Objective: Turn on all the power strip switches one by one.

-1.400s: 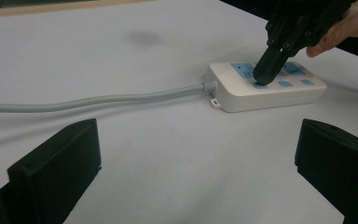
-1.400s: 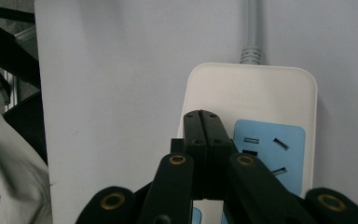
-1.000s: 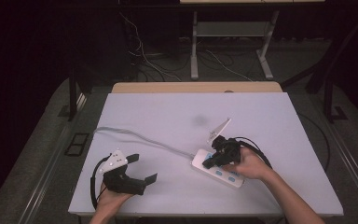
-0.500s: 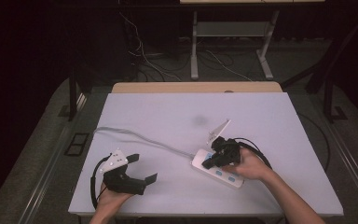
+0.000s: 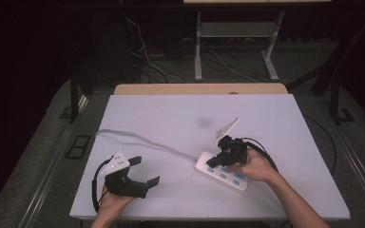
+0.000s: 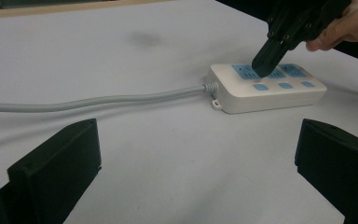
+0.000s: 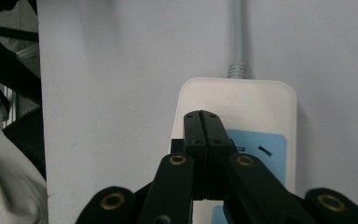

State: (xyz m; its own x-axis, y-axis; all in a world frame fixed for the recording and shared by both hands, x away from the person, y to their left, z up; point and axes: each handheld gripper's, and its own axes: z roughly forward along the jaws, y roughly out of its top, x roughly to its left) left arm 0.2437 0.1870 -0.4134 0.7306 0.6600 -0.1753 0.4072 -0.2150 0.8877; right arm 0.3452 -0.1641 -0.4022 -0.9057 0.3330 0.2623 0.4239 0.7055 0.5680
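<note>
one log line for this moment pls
right gripper: jaws shut, tips on white plastic power strip with blue sockets | left gripper: open, empty, apart from strip | grey cable: trails across white table

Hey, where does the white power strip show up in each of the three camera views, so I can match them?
High view: the power strip lies right of centre near the front edge, under the right gripper.
Left gripper view: upper right, beyond the open fingers.
Right gripper view: centre, just behind the shut fingers.
Shared landmark: the grey cord leaving the strip's end.
</note>
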